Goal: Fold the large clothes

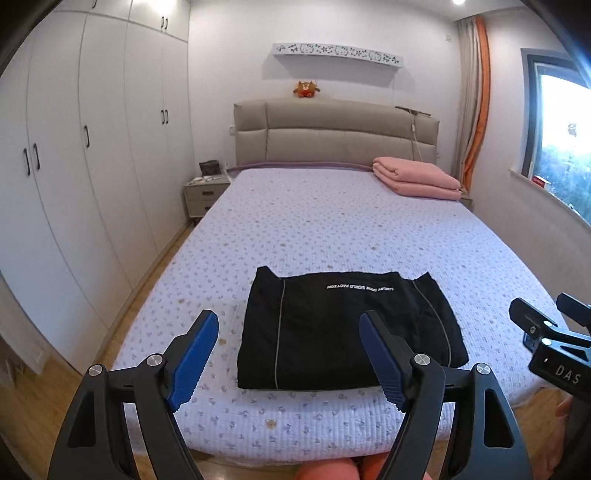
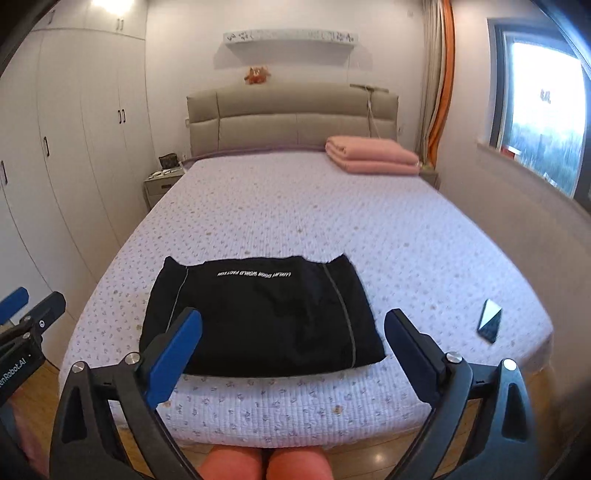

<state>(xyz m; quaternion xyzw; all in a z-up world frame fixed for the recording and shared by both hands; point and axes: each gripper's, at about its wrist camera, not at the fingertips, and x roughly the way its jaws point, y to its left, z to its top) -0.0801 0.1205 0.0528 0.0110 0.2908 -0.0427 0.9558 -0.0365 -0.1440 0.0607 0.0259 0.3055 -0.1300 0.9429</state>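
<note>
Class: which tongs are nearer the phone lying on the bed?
Right. The right tongs hover open with the phone just to their right; the left tongs hover open farther left.

- Daylight enters through the window (image 1: pixel 561 147), which is blown out to near white in both views.
- A ceiling lamp (image 2: pixel 110 7) flares at the top edge, leaving glare on the wardrobe (image 1: pixel 92 147) doors.
- The room is evenly and softly lit, with a bluish cast.
- The wall shelf (image 1: pixel 336 55) throws a faint shadow below it.
- Fisheye distortion bends the walls and bed (image 2: pixel 295 221) edges; corners vignette to black.
- The right wrist view is slightly blurred, most at its right side.
</note>
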